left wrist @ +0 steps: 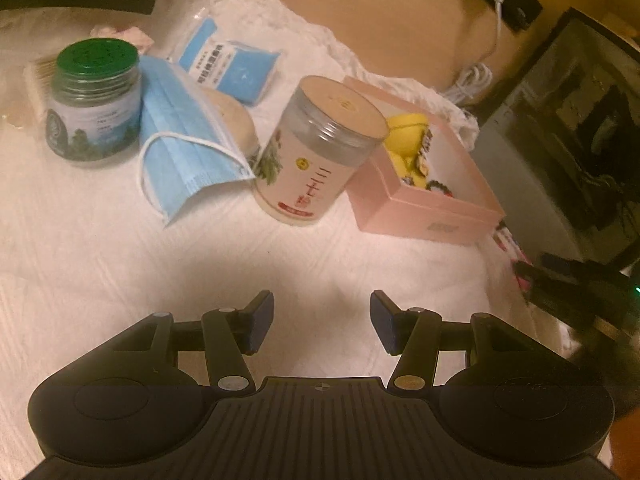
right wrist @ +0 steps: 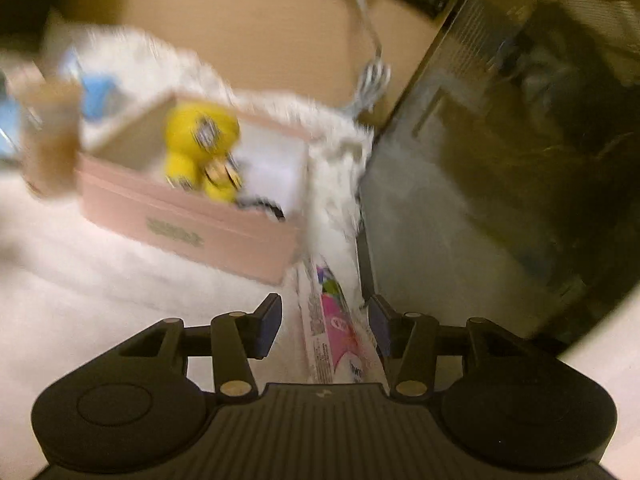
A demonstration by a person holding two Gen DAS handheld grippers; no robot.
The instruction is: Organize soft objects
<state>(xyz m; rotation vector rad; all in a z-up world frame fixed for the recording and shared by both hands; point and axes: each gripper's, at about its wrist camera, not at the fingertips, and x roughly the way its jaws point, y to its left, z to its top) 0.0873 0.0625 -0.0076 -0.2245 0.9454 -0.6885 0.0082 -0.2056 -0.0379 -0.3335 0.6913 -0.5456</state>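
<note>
A blue face mask lies crumpled on the white cloth, draped over a round beige object. To its right an open pink box holds a yellow plush toy. My left gripper hovers over bare cloth in front of these, open and with nothing between its fingers. In the blurred right wrist view the pink box and yellow plush toy sit ahead to the left. My right gripper is open above a pink and white packet that lies at the cloth's right edge.
A green-lidded jar stands at the left and a tan-lidded jar between the mask and the box. Blue packets lie behind. A dark glass-fronted cabinet borders the right side, with a white cable behind the box.
</note>
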